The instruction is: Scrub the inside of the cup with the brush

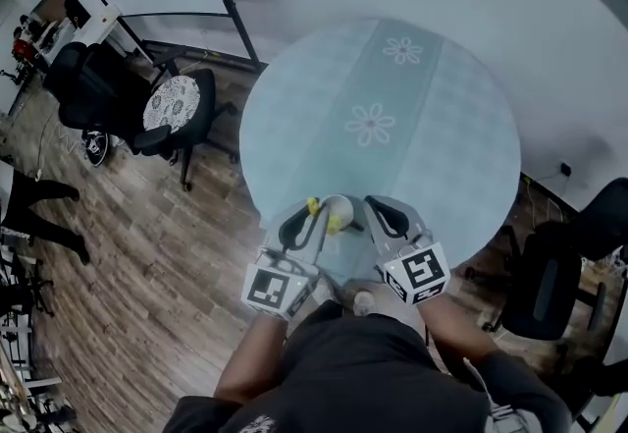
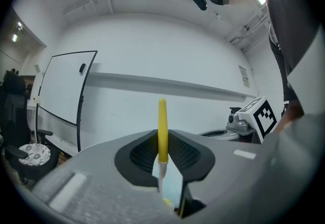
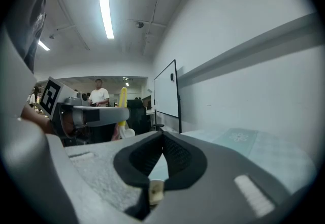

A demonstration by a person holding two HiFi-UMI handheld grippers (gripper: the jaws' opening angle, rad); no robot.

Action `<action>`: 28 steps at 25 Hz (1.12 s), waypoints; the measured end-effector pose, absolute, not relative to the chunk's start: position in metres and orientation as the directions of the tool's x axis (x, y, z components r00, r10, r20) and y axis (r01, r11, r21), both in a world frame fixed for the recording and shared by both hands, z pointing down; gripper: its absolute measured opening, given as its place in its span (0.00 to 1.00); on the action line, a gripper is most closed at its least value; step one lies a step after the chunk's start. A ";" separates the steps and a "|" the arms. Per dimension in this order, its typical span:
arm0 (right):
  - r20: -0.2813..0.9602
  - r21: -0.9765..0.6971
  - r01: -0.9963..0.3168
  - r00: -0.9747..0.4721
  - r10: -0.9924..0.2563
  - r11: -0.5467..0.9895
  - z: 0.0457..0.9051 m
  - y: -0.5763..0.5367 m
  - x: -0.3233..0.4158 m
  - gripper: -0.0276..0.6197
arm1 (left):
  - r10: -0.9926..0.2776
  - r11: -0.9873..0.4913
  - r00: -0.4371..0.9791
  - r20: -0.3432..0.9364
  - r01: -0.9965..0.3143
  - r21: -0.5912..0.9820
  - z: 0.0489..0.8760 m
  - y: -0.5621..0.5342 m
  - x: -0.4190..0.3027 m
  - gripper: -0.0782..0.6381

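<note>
The brush [image 2: 162, 116] is held upright in the left gripper [image 2: 162, 139], whose jaws are closed on it. The cup [image 1: 340, 216] is seen near the table [image 1: 451, 136] edge, between the 2 grippers. The right gripper [image 3: 162, 136] is closed, with an unidentifiable pale piece [image 3: 155, 191] at its base.

Light is even and fairly bright across my three views. In the right gripper view a ceiling strip light [image 3: 105, 17] blows out to white, and the room far behind looks dimmer. The table [image 1: 461, 127] shows only soft shadow at its near edge, with no glare. Both gripper views are fisheye, with black corners and bowed lines. The brush [image 2: 162, 131] is sharp; the grey foreground around it is soft.
</note>
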State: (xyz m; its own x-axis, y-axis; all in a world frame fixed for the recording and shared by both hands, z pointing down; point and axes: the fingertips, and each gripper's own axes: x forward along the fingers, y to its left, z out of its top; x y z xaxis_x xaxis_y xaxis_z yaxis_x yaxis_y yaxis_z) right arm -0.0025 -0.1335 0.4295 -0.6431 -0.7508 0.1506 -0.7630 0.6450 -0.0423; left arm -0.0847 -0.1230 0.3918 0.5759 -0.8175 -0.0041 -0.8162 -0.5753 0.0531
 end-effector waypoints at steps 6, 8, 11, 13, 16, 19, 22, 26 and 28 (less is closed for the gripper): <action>0.169 -0.031 -0.797 -0.599 -0.783 0.603 0.434 -0.149 -0.010 0.05 | -0.778 -0.626 0.628 -0.002 -0.776 0.077 0.400 -0.145 -0.088 0.19; 0.178 -0.026 -0.809 -0.582 -0.793 0.588 0.438 -0.153 -0.010 0.05 | -0.766 -0.640 0.643 0.002 -0.762 0.097 0.405 -0.152 -0.086 0.19; 0.192 -0.031 -0.836 -0.543 -0.817 0.548 0.445 -0.161 -0.008 0.05 | -0.746 -0.664 0.666 -0.006 -0.742 0.096 0.412 -0.160 -0.088 0.19; 0.194 -0.031 -0.855 -0.513 -0.836 0.517 0.449 -0.166 -0.004 0.05 | -0.734 -0.677 0.680 -0.004 -0.730 0.097 0.416 -0.166 -0.090 0.19; 0.191 -0.023 -0.874 -0.480 -0.856 0.485 0.452 -0.171 -0.003 0.05 | -0.715 -0.696 0.698 -0.018 -0.710 0.108 0.421 -0.174 -0.095 0.19; 0.190 -0.025 -0.886 -0.458 -0.868 0.462 0.451 -0.172 -0.006 0.05 | -0.696 -0.715 0.718 -0.018 -0.691 0.103 0.426 -0.180 -0.100 0.19; 0.190 -0.035 -0.889 -0.455 -0.870 0.457 0.455 -0.172 -0.006 0.05 | -0.696 -0.713 0.718 0.001 -0.692 0.114 0.432 -0.184 -0.098 0.19; 0.207 -0.053 -0.879 -0.475 -0.856 0.475 0.463 -0.177 0.000 0.05 | -0.712 -0.693 0.702 0.021 -0.707 0.140 0.440 -0.186 -0.092 0.19; 0.208 -0.060 -0.870 -0.491 -0.846 0.490 0.463 -0.184 0.002 0.05 | -0.725 -0.678 0.687 0.040 -0.723 0.134 0.440 -0.187 -0.091 0.19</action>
State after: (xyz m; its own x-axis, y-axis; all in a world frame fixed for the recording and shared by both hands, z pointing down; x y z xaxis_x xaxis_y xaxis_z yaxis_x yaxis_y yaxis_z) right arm 0.0022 -0.1844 0.4635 -0.4905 -0.8462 0.2083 -0.8699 0.4896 -0.0597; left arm -0.0912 -0.1872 0.4404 0.6873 -0.7253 0.0397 -0.7229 -0.6778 0.1340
